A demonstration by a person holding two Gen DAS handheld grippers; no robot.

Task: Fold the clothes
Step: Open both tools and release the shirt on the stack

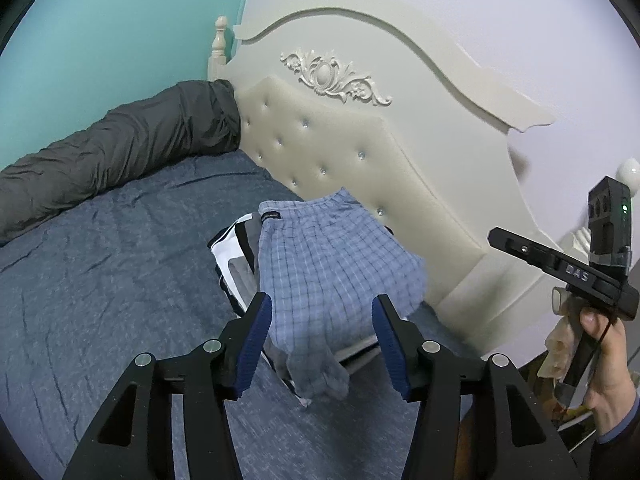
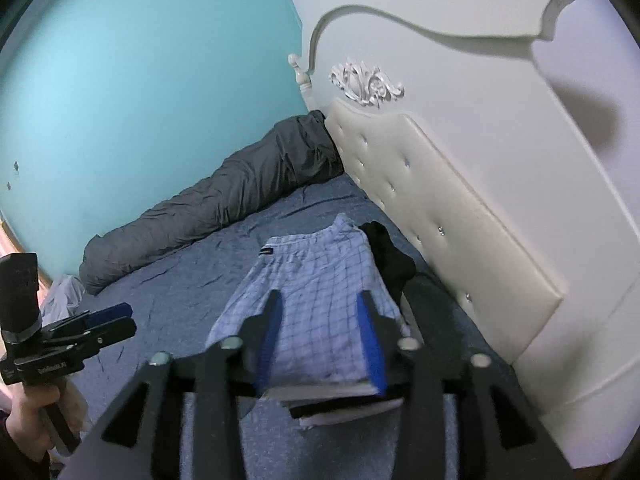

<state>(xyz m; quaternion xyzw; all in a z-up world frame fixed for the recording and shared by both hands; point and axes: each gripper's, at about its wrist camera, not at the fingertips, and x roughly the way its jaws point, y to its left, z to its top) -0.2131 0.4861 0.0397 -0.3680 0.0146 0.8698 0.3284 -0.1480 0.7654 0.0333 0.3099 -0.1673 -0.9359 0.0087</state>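
Left gripper [image 1: 320,344] and right gripper [image 2: 320,336] hang wide apart, empty, over checked shorts [image 1: 336,264] (topping a folded pile) beside the headboard [image 1: 360,152]; a grey roll [image 1: 120,148] lies well apart.

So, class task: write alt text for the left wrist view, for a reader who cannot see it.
An open left gripper hovers above blue checked shorts topping a pile of clothes on a blue bed. A cream padded headboard stands behind; a hand holds the right gripper at right.

Folded blue plaid shorts [image 1: 340,256] lie atop stacked clothes [image 1: 234,256] near the headboard
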